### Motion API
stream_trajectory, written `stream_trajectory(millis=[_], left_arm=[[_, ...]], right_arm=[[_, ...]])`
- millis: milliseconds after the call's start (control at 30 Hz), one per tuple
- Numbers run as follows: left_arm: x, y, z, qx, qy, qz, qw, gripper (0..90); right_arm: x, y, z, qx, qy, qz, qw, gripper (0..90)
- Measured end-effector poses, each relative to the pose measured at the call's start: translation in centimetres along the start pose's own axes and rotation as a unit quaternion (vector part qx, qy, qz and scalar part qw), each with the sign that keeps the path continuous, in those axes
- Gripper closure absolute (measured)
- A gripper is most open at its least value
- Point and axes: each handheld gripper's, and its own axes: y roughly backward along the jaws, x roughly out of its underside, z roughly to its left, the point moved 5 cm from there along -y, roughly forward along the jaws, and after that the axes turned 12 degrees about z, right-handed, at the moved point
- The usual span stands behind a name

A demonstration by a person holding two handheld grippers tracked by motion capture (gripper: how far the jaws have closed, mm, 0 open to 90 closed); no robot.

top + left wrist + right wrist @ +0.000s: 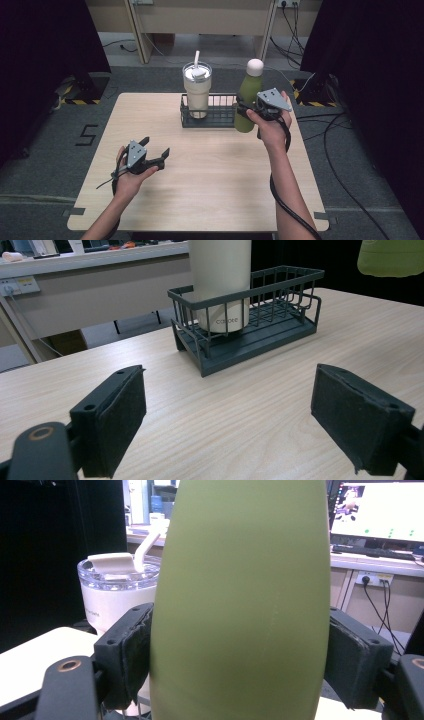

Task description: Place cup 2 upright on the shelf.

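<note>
A green bottle (246,97) with a pale cap hangs upright in the air just right of the dark wire basket (210,120). My right gripper (245,111) is shut on its body, and the pads (127,655) press both sides of the bottle (240,580). A cream tumbler (196,92) with a clear lid and straw stands in the basket's left half. My left gripper (156,146) rests low over the table's left front, open, nothing between its pads (125,415). It faces the basket (250,340), the tumbler (220,285) and the bottle's bottom (390,257).
The wooden table (200,190) is bare between the basket and its front edge. The basket's right half holds nothing. Desks, cables and dark curtains lie beyond the table's far edge.
</note>
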Motion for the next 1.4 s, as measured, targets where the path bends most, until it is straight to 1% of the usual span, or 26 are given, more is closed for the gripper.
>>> stream_trajectory(millis=[400,1000,1400], left_arm=[[0.0,0.0,0.0,0.000,-0.002,0.001,1.0000,13.8],[0.1,0.0,0.1,0.000,0.000,0.001,1.0000,13.9],[0.0,0.0,0.1,0.001,0.001,0.000,1.0000,13.9]], right_arm=[[-0.3,-0.7,0.0,-0.001,-0.004,0.004,1.0000,23.1],[-1.0,-2.1,-0.1,0.005,-0.011,0.008,0.9999,23.1],[-1.7,-3.1,0.0,0.008,-0.010,0.012,0.9999,23.1]])
